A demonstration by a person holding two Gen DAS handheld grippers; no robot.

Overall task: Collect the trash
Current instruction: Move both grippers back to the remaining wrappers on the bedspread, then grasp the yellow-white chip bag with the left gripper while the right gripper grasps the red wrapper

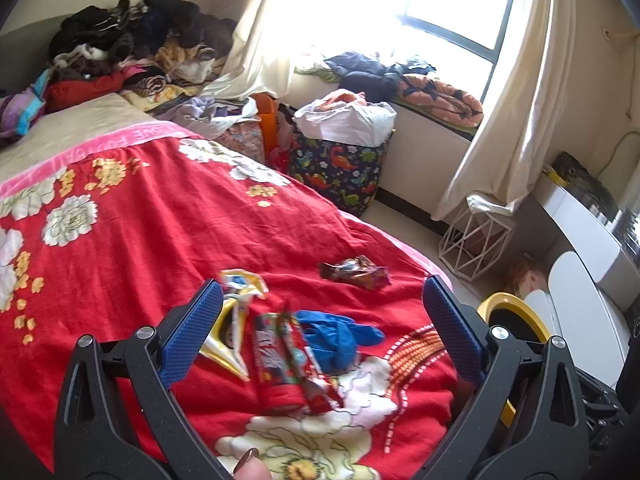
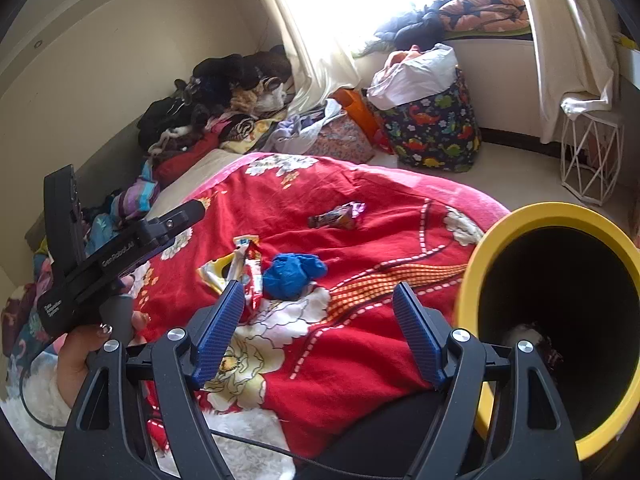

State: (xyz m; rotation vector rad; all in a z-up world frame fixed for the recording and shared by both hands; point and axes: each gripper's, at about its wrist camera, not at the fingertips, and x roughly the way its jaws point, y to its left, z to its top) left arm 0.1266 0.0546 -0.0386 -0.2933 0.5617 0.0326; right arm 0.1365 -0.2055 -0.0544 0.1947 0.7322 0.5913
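hovering low over the red floral bedspread point(image 1: 160, 240), the left tool point(image 1: 320, 328) has its blue pads spread wide and grips nothing, framing a small heap of litter: a yellow-and-white wrapper point(image 1: 236, 320), a red snack wrapper point(image 1: 280, 352) and a crumpled blue glove point(image 1: 336, 336), all touching or overlapping. a brown wrapper point(image 1: 356, 272) lies apart, farther up the bed. the right tool point(image 2: 318, 332) is likewise spread and empty, held just beside the yellow-rimmed bin point(image 2: 480, 264), which sits at the bed's edge, probably so each piece has a short trip. something pale already lies inside it.
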